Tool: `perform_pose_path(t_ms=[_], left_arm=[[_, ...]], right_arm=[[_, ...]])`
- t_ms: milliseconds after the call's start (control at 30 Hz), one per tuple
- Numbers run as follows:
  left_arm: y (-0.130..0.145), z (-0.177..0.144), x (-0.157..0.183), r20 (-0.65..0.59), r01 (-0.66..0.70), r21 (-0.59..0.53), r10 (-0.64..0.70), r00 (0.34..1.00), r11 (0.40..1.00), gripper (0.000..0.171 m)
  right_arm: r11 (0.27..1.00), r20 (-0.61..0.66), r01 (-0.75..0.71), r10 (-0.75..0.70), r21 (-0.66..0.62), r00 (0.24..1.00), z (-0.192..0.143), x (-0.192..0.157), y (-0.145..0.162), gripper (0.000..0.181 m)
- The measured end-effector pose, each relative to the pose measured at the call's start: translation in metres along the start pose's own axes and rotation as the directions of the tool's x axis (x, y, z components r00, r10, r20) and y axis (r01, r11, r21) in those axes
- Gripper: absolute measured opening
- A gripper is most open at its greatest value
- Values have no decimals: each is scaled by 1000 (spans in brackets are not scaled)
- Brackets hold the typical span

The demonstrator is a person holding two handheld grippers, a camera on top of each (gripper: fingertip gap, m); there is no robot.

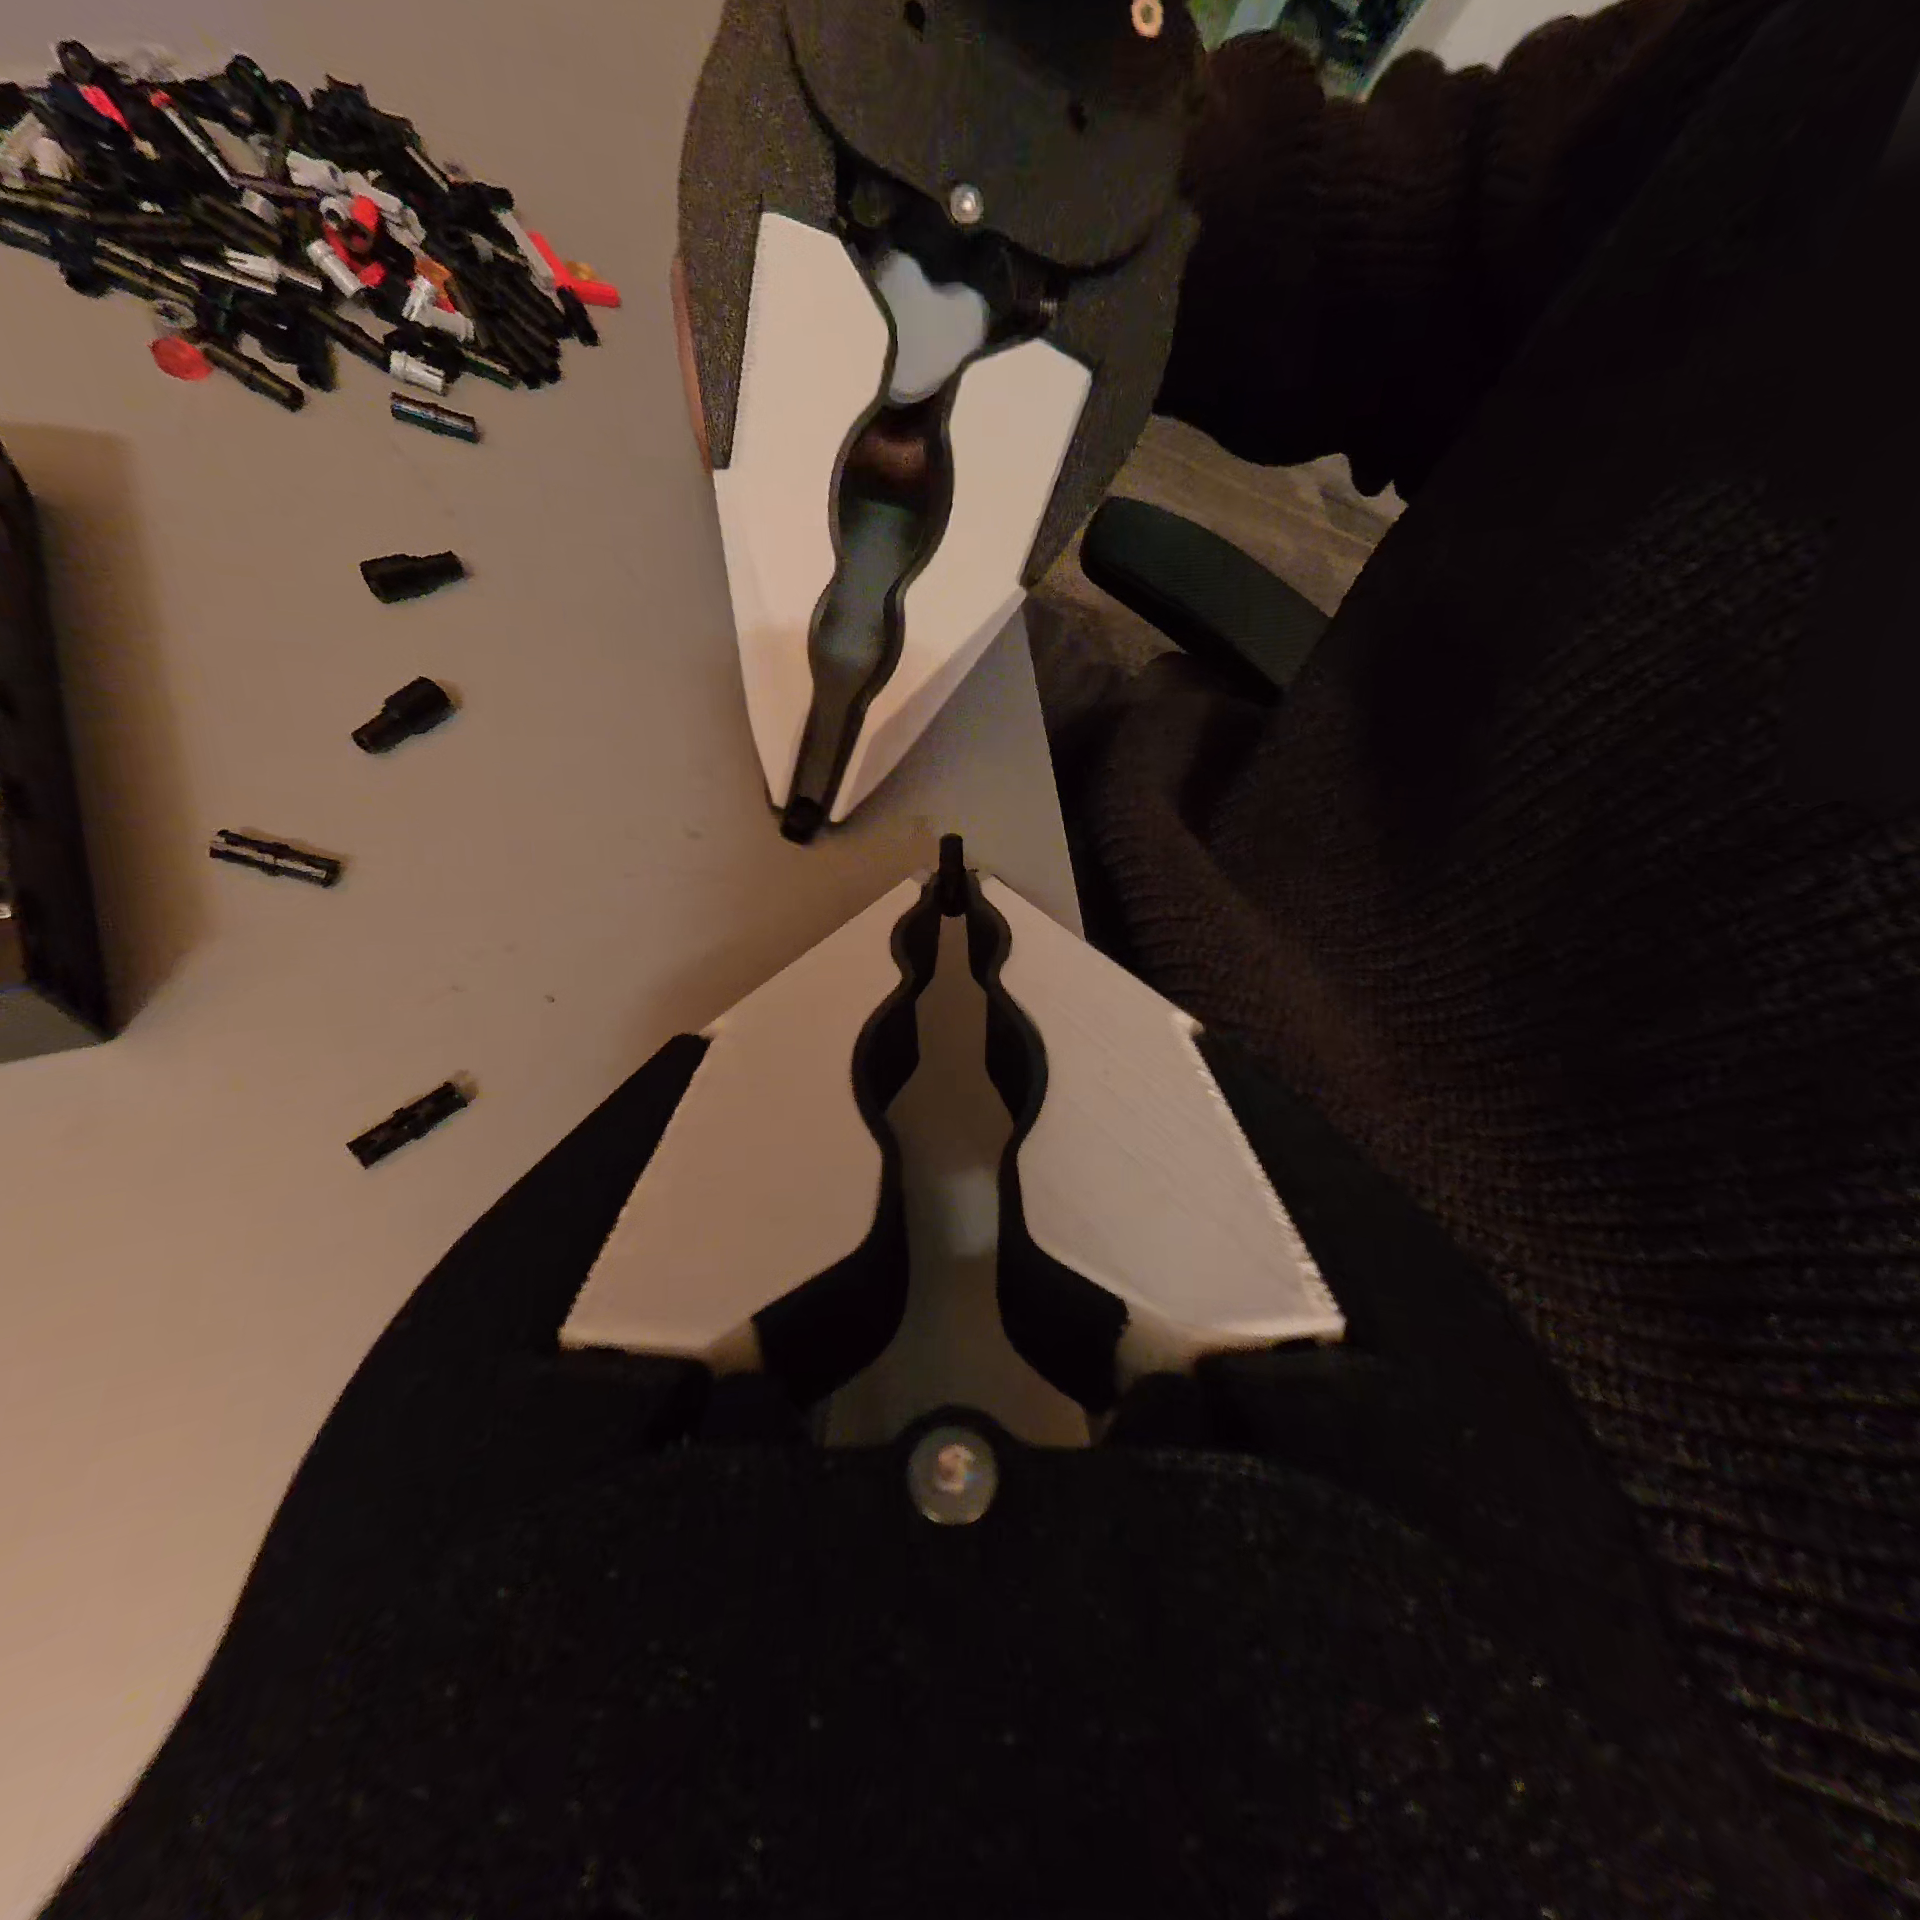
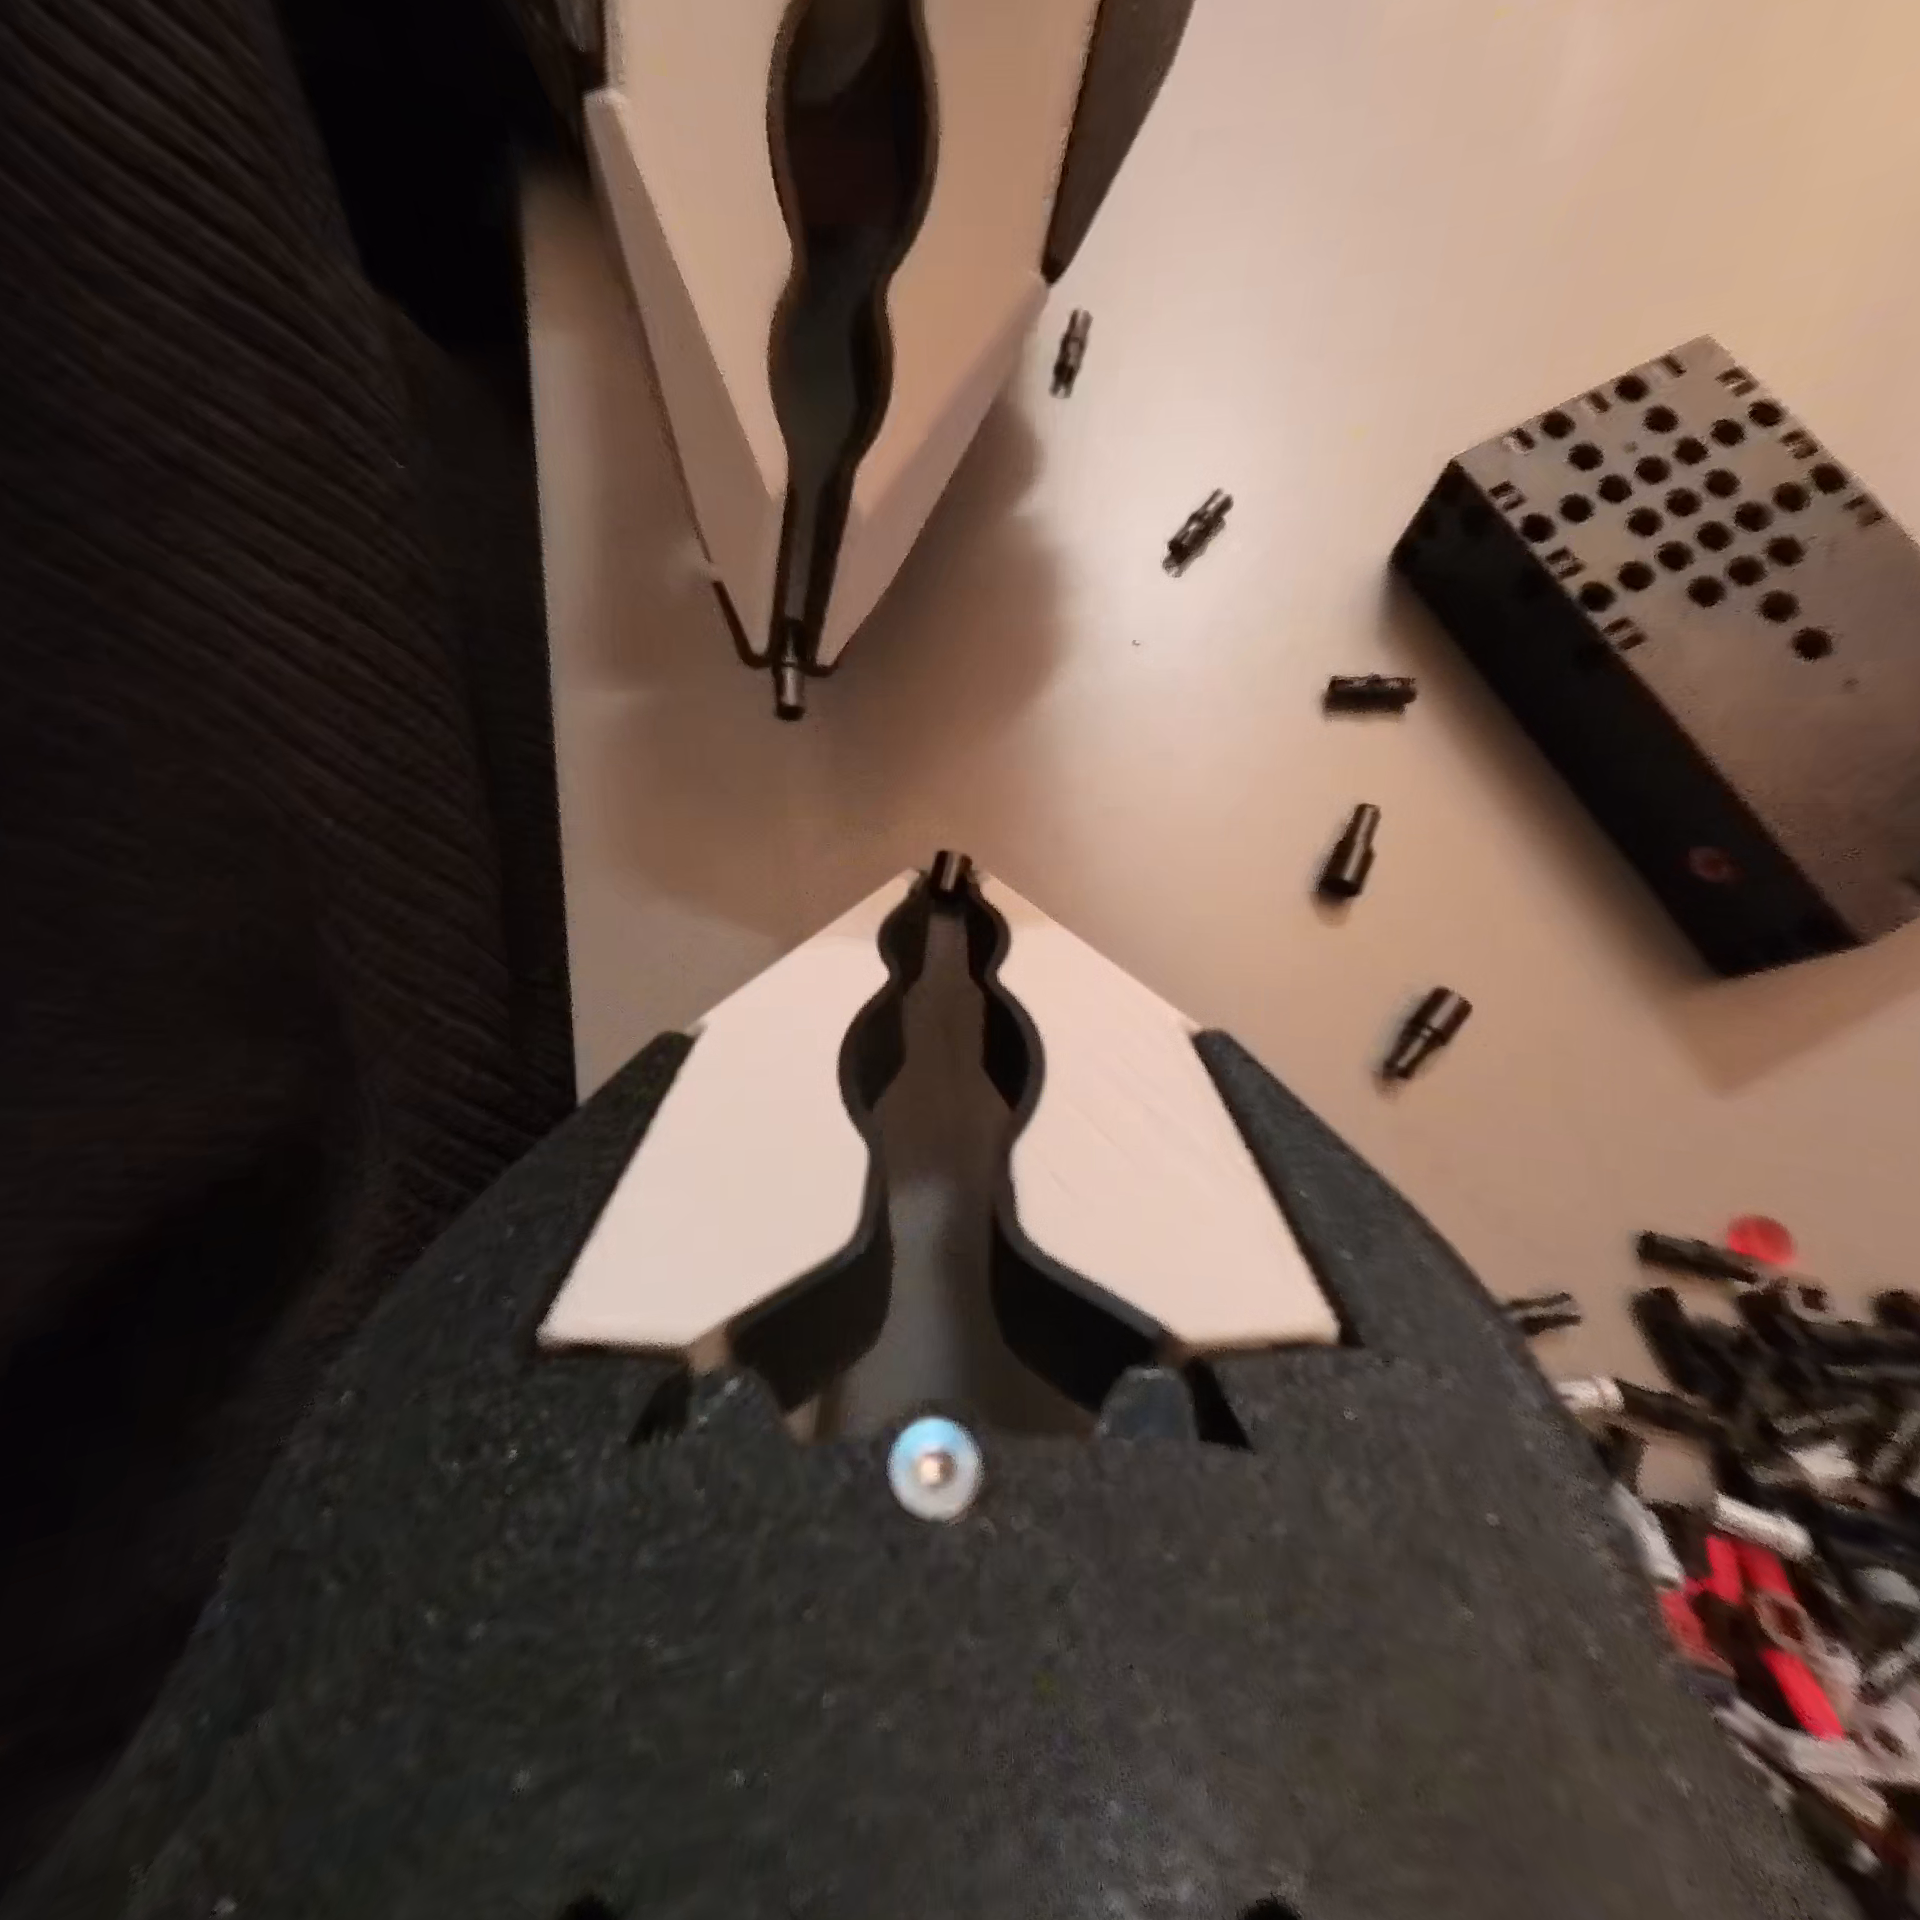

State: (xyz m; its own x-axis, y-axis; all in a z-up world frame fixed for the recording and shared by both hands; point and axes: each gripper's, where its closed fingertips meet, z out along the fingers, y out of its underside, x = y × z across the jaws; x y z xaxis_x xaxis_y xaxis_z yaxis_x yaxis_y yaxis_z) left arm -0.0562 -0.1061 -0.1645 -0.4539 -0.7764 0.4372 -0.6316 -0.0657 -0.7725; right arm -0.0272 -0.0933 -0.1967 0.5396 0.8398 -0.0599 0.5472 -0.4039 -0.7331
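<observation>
**A:** How many loose pieces lay on the counter (image 1: 582,935)?

**B:** Four small black pins were strung out in a line beside the perforated black block (image 2: 1683,665): one (image 2: 1425,1031) nearest the heap of black, grey and red parts (image 2: 1818,1475), then a second (image 2: 1348,850), a third (image 2: 1369,693) and a fourth (image 2: 1197,528). A fifth pin (image 2: 1070,351) lay farther from the block, near the left gripper. There was one block and one heap.

**A:** And the grippers?

**B:** There were two, tip to tip but apart, both farther from the block than the line of pins, near the counter's edge. The left gripper (image 1: 951,902) had its jaws clenched on a thin black pin (image 1: 950,868) that stuck out past the tips. The right gripper (image 2: 945,894) had its jaws clenched on a short black connector (image 2: 947,871), which also poked out beyond the tips.

**A:** Did the held pieces touch?

**B:** No; bare counter showed between them. A dark knitted sleeve (image 1: 1558,935) lay beyond the counter's edge.
</observation>
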Motion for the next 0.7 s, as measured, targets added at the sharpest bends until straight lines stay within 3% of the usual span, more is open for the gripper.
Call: perform_pose_path(t_ms=[267, 700], left_arm=[[2, 2, -2, 30, -14, -12, 15, 999, 1000, 3], [1, 1, -7, 52, 2, -8, -2, 999, 1000, 3]], right_arm=[[1000, -131, -7, 7, 6, 991, 1, 11, 0, 14], [986, -259, -154, 164, 59, 952, 1, 11, 0, 21]])
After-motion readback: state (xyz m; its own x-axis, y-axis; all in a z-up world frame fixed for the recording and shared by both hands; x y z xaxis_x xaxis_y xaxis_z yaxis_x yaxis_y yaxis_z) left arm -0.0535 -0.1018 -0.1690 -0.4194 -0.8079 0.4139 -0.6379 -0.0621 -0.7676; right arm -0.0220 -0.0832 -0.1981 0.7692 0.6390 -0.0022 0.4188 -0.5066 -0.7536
